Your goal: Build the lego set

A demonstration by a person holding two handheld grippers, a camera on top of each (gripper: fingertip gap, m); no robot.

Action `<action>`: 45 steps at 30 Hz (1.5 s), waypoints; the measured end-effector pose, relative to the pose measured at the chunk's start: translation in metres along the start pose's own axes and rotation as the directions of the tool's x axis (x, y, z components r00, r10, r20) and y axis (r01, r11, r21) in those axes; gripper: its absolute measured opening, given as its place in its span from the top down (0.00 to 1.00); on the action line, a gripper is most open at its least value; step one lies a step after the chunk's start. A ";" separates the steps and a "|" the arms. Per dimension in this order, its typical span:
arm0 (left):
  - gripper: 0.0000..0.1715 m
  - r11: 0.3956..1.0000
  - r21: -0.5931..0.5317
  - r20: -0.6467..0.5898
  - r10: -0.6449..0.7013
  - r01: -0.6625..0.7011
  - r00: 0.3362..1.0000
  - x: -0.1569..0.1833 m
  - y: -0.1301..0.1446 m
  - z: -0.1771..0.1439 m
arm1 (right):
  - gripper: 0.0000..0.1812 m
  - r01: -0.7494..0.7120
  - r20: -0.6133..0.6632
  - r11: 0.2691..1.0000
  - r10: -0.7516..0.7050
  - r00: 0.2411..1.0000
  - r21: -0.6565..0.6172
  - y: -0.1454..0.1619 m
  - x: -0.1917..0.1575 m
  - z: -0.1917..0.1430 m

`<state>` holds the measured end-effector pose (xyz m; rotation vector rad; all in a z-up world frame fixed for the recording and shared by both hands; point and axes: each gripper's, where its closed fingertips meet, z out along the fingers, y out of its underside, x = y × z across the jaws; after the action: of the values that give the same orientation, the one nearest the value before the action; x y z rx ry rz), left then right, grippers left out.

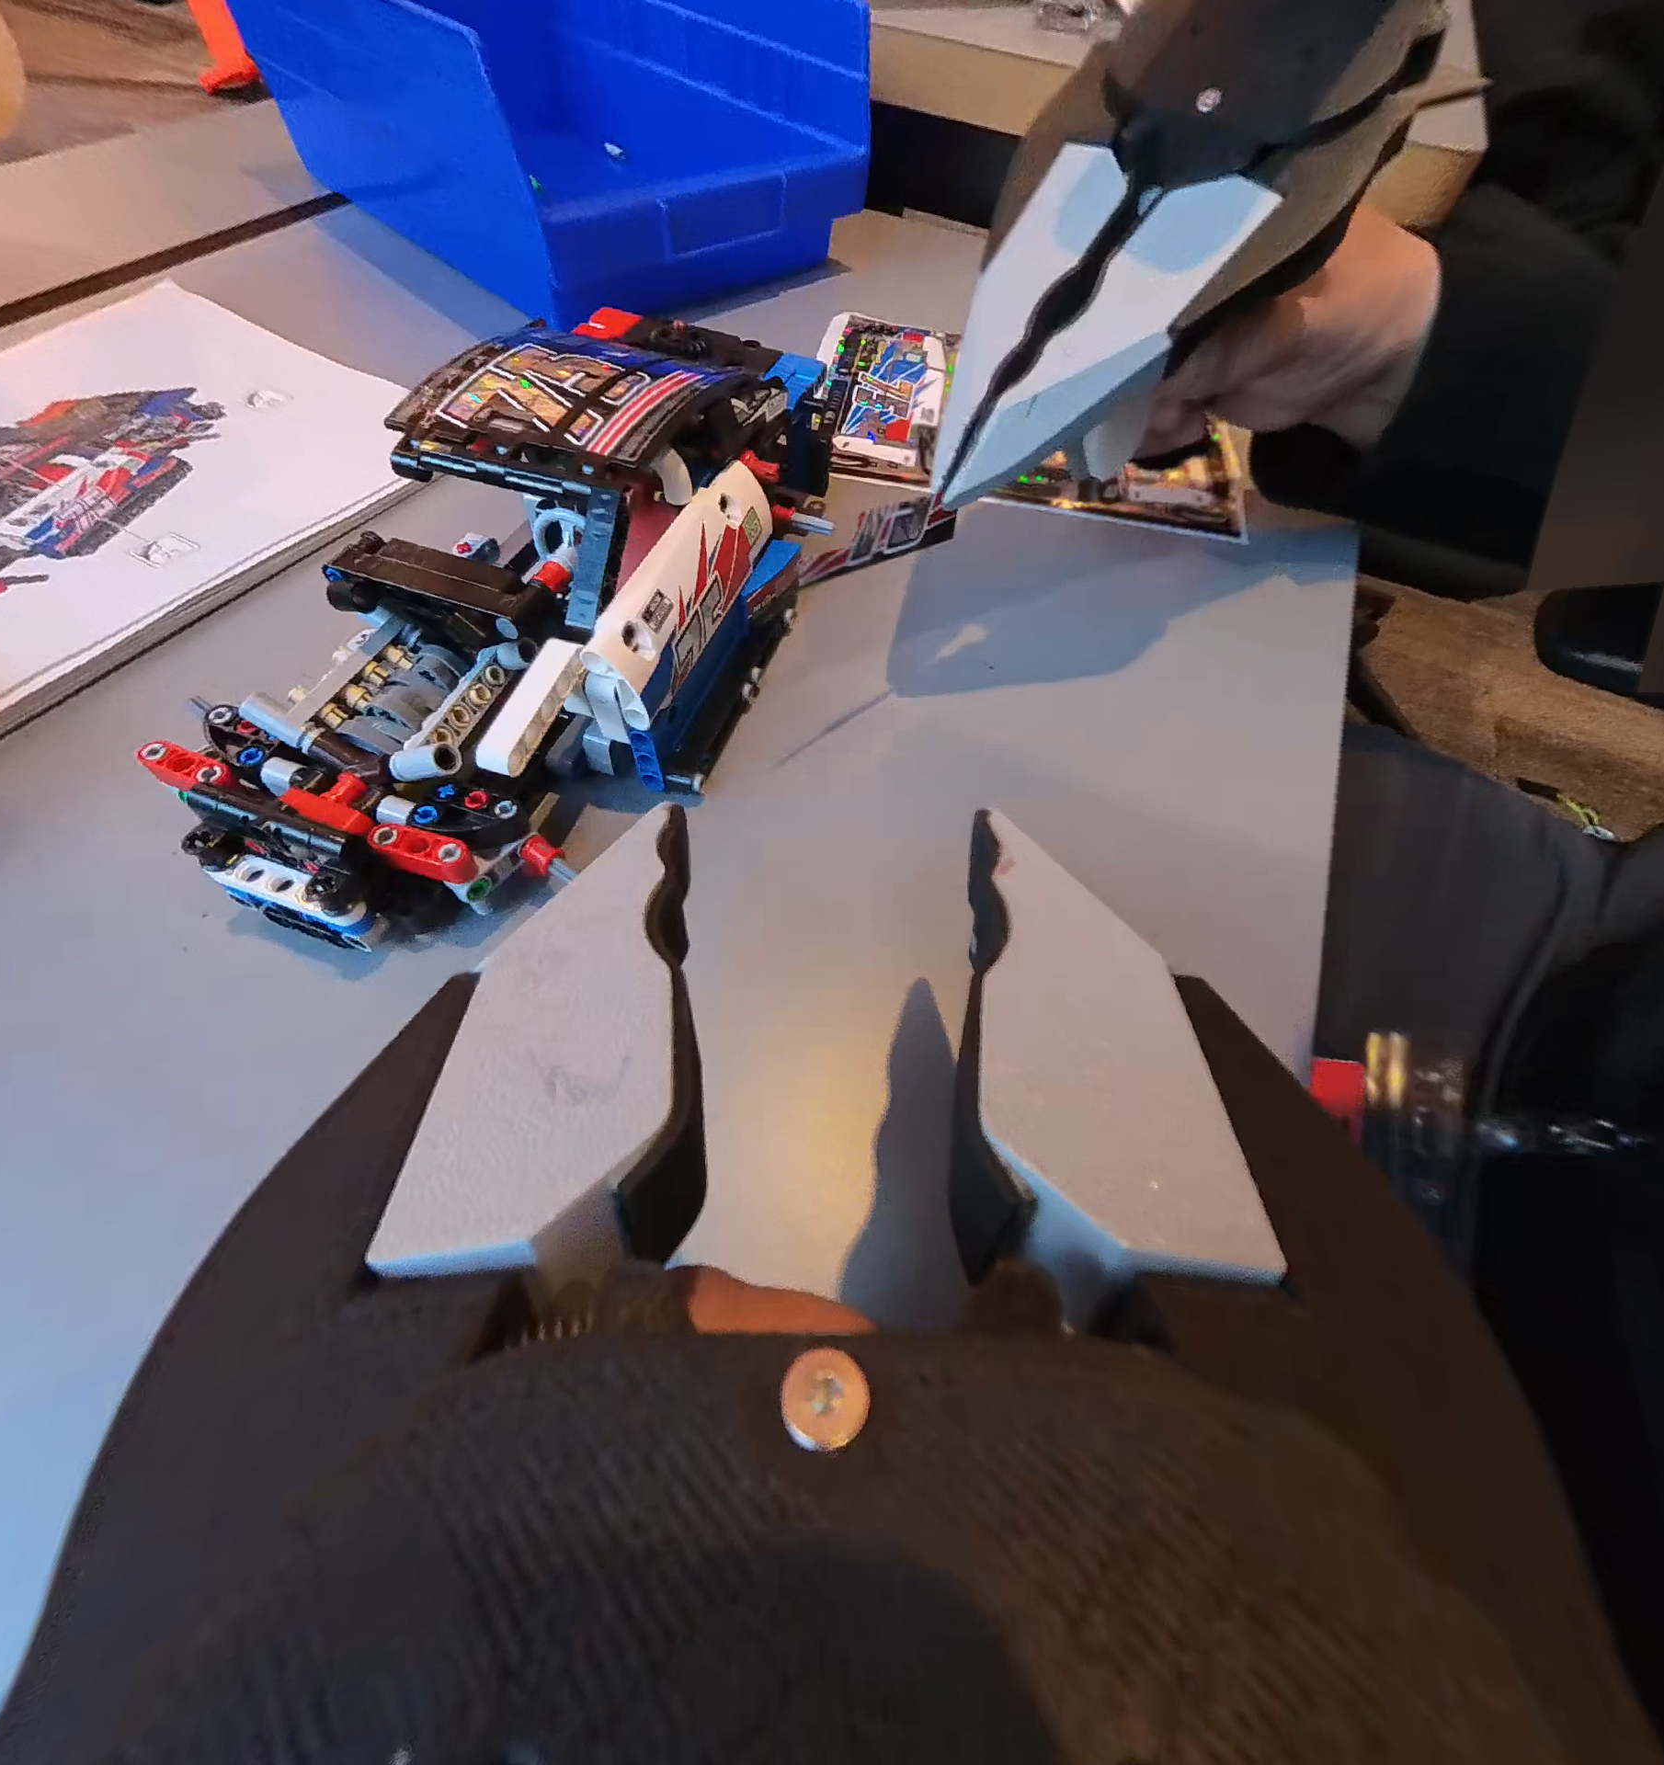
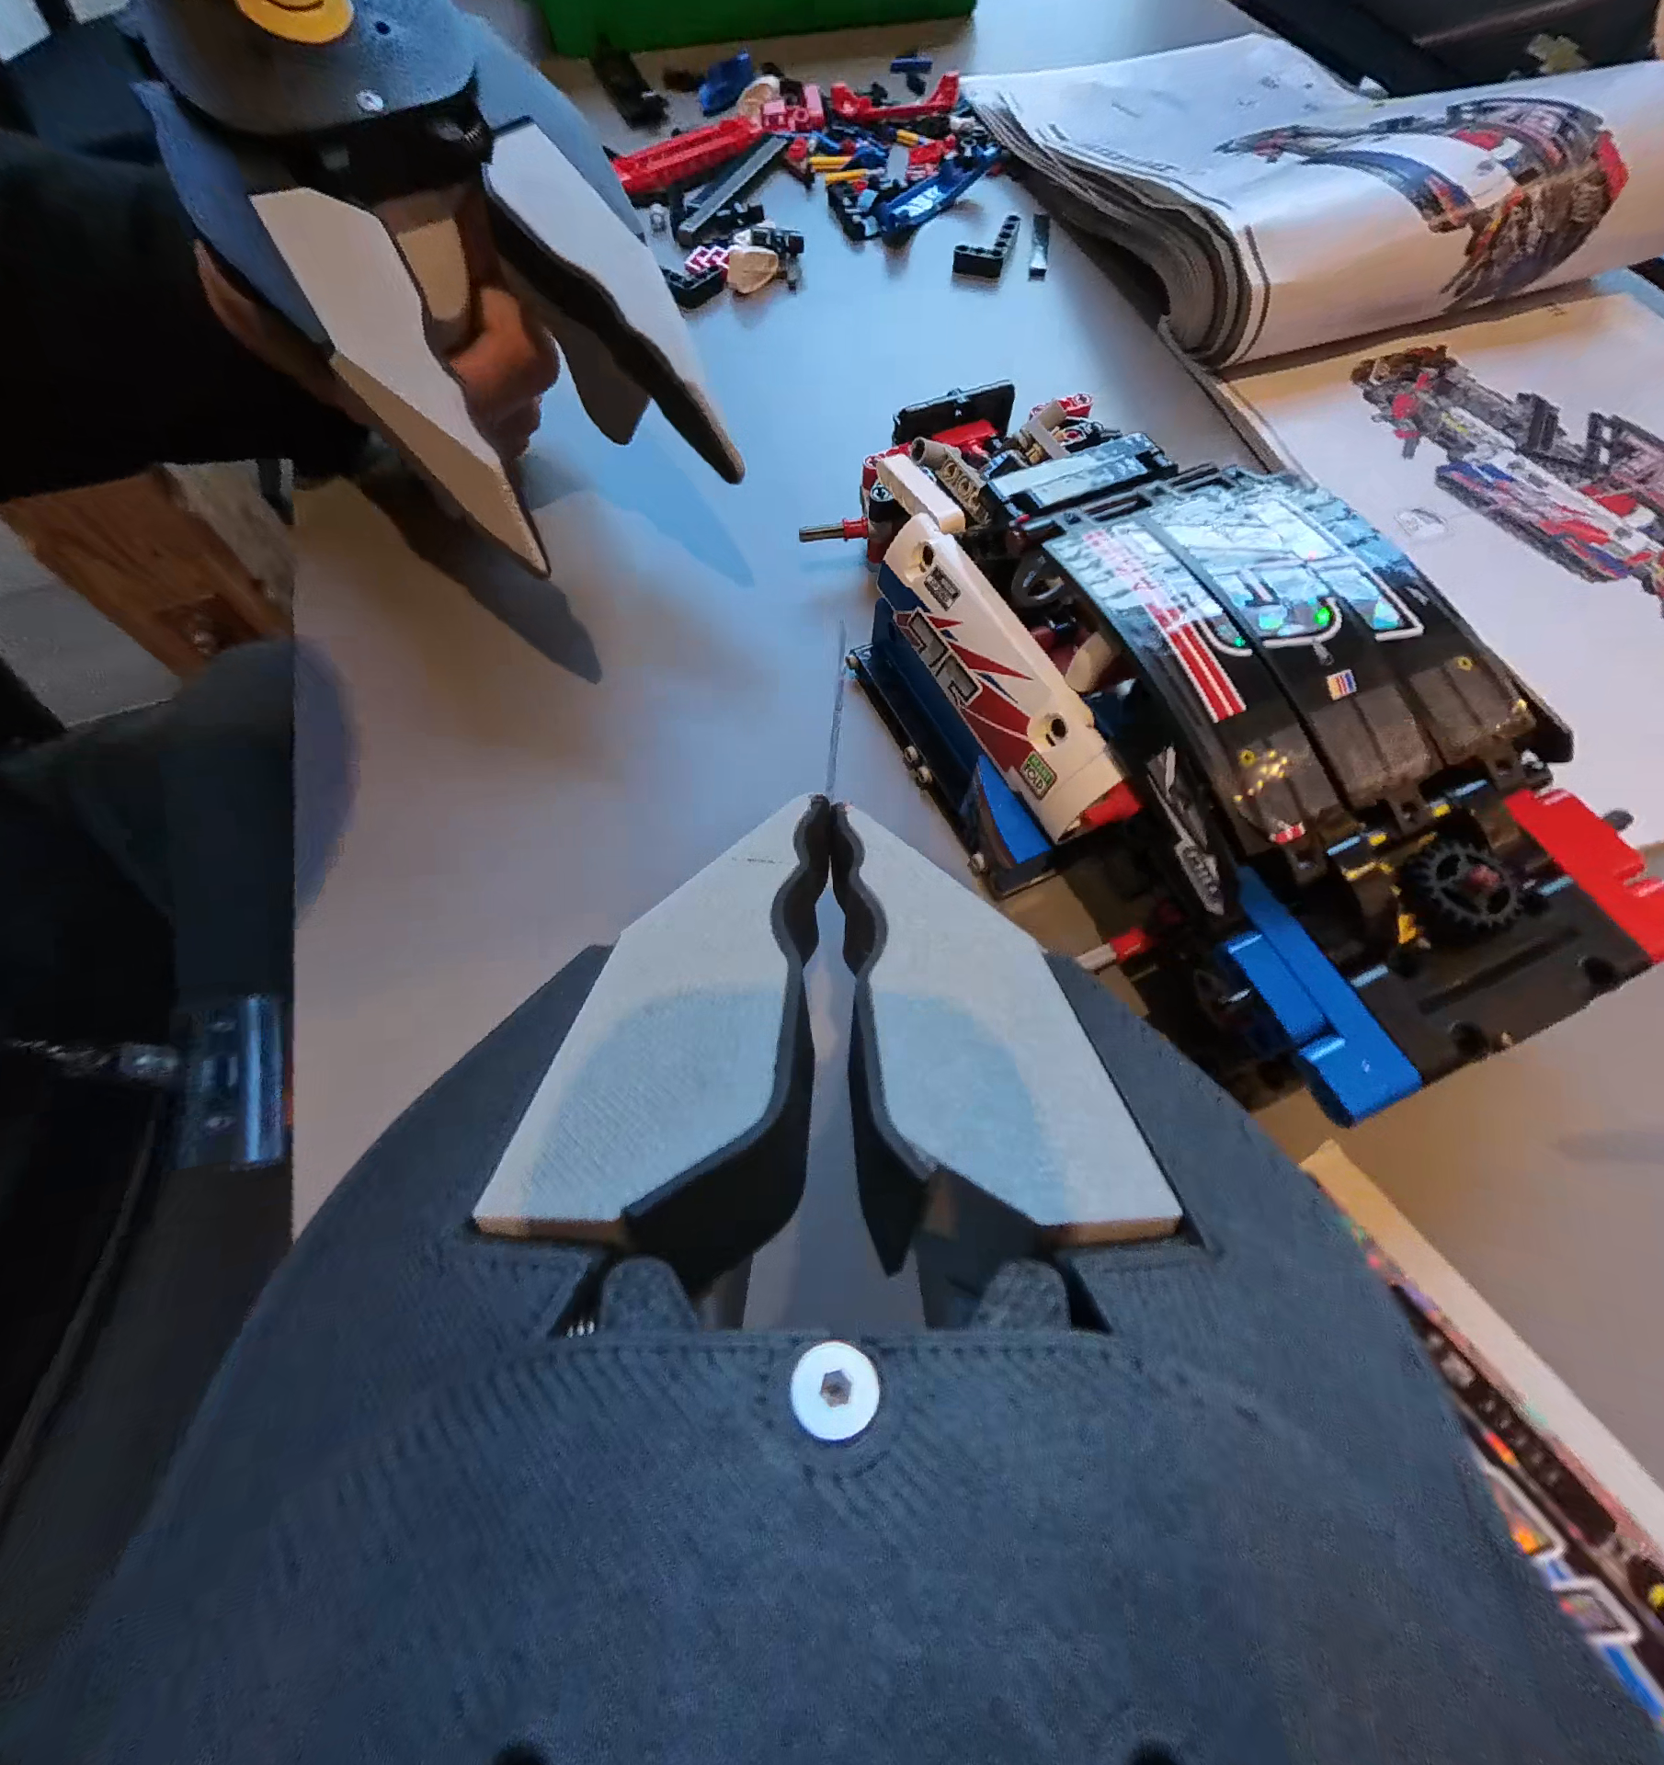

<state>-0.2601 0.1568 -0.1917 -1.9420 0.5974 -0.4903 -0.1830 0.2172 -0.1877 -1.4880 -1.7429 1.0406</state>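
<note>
We are holding two grippers over a smooth grey table (image 1: 1096, 669), where a half-built lego car (image 1: 523, 649) is sitting with no wheels showing. Its shell is mixing glossy black curved roof panels, a white side panel with red and blue sticker graphics, blue sills and studded red beams at the nose; grey pistons and pin-holed liftarms are lying exposed at the front.

Our left gripper (image 1: 828, 840) is hovering just beside the car's nose, its matte grey wedge-shaped fingers with wavy black inner pads spread wide with nothing between them.

Our right gripper (image 2: 828, 807) is pinching a thin, flat sticker strip (image 2: 838, 716) at its very tips, the jaws pressed together on it; seen edge-on in the right wrist view, the strip is standing close to the car's white side panel. In the left wrist view that gripper (image 1: 948, 497) is pointing down at a shiny, holographic sticker sheet (image 1: 890, 401) lying behind the car.

A pile of loose lego pieces (image 2: 809, 162), angular beams in red, blue and black, is lying well beyond the car. An open instruction booklet (image 2: 1573, 573), its pages curling back in a thick roll, is resting alongside the car, and a moulded blue plastic bin (image 1: 570, 143) is standing behind it.
</note>
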 end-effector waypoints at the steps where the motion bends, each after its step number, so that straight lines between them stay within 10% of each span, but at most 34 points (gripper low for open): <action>1: 0.67 1.000 -0.009 -0.006 0.010 -0.010 1.000 0.000 0.001 0.001 | 1.00 0.015 0.016 1.000 -0.015 1.000 0.000 -0.002 0.001 0.000; 14: 0.74 0.997 0.082 0.008 0.003 -0.004 1.000 -0.006 -0.010 -0.006 | 1.00 0.121 0.132 0.988 -0.134 0.982 0.099 -0.017 0.013 0.005; 45: 0.71 0.985 -0.119 0.063 0.137 -0.129 0.989 -0.013 0.005 0.031 | 1.00 0.008 0.135 0.994 -0.022 0.991 0.104 -0.005 0.018 0.011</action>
<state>-0.2541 0.1846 -0.2102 -2.0029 0.7172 -0.3071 -0.1984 0.2328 -0.1898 -1.3657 -1.7609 1.2307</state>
